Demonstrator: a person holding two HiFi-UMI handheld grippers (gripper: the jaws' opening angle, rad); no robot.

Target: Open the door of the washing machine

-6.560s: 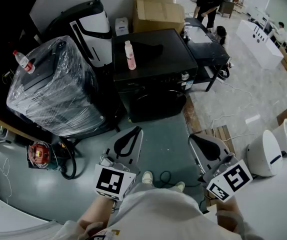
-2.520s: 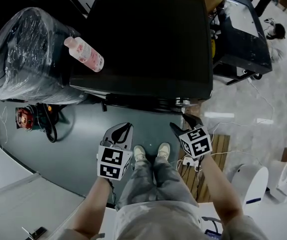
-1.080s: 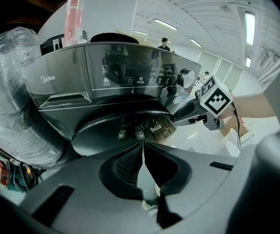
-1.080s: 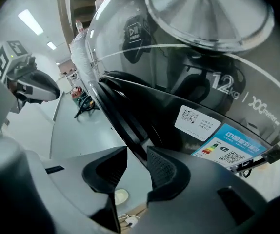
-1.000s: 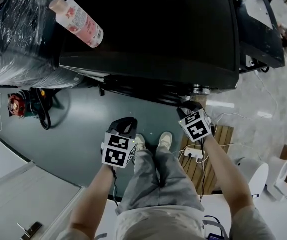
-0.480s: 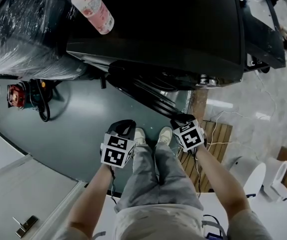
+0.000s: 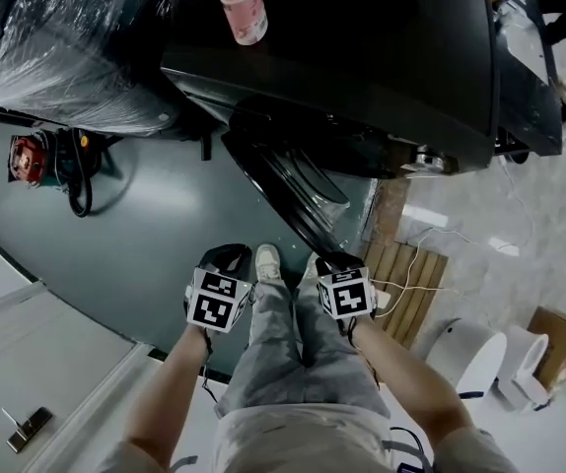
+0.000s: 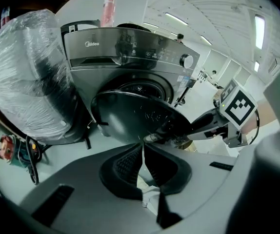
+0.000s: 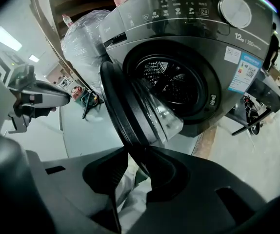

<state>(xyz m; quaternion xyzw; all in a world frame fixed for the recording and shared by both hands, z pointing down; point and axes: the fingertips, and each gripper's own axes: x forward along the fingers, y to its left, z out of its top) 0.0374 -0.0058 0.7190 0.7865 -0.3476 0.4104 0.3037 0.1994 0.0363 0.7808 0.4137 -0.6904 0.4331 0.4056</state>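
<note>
**Head view.** The washing machine (image 7: 362, 57) is seen from above, filling the top of the picture. Its door (image 7: 283, 180) is swung well out from the front, with the free edge pointing toward 5 o'clock. The right gripper (image 7: 334, 261) is set on that free edge, probably because the far end from the hinge gives the longest lever for the swing. The left gripper (image 7: 226, 257) is held at 9 o'clock of the right one, apart from the door, and appears to be kept out of the door's path. A pink bottle (image 7: 242, 3) lies on the machine's top at 12 o'clock, and a film-wrapped appliance (image 7: 66, 37) stands at 10 o'clock.

**Left gripper view.** The pads are seen brought together at their tips with nothing between them, so this gripper is closed and empty. The outer face of the door is seen just beyond, at 12 o'clock of the jaws, untouched. The right gripper is seen reaching in from 3 o'clock to the door's rim.

**Right gripper view.** The dark rim of the door is seen passing down between the two pads, which are closed narrowly onto it. The grip is taken across the rim's thickness so that the door can be drawn outward. The drum opening (image 9: 171, 82) is laid bare at 1 o'clock of the jaws, so the opening is judged mostly done.
</note>
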